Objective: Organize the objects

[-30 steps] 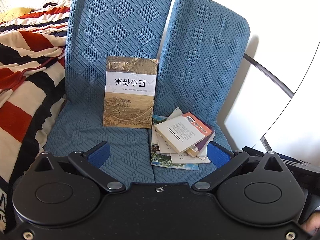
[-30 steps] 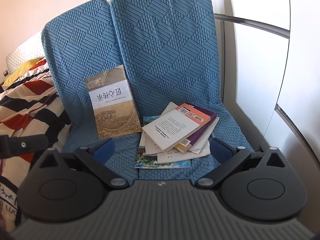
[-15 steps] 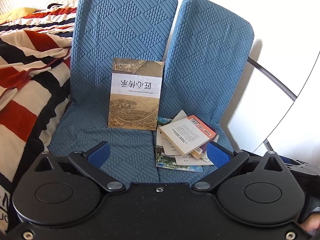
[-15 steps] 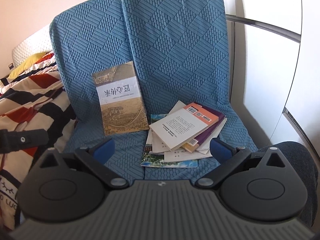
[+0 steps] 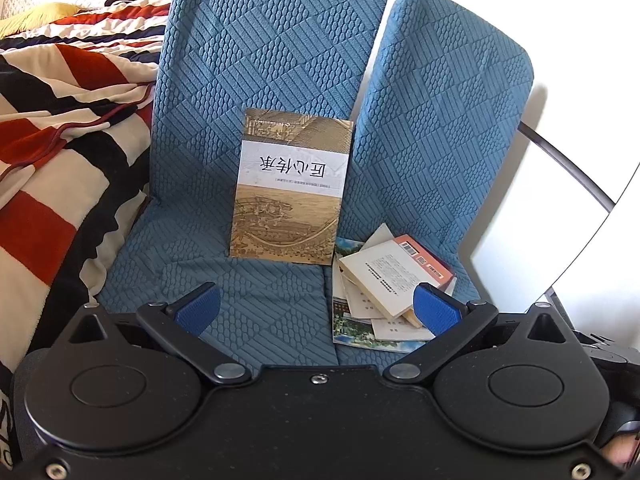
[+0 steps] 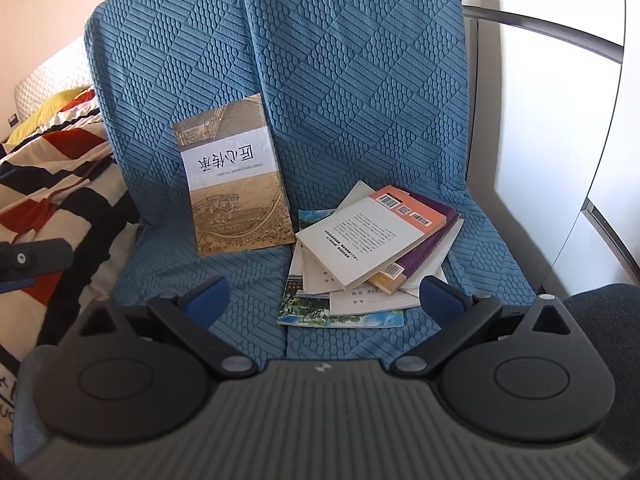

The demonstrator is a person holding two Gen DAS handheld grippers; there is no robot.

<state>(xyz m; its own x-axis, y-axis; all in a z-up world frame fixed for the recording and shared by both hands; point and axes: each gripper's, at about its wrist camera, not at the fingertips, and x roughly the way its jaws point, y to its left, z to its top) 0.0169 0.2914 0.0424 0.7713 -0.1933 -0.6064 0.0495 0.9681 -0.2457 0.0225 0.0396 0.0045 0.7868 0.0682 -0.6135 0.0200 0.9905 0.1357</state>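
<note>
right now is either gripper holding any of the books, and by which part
Nothing is held. The left gripper and right gripper are both open and empty above the blue quilted seat, short of the messy book pile.

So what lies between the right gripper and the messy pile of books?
Only bare blue seat cover, seen in the right wrist view: the open right gripper hangs short of the book pile, touching nothing.
</note>
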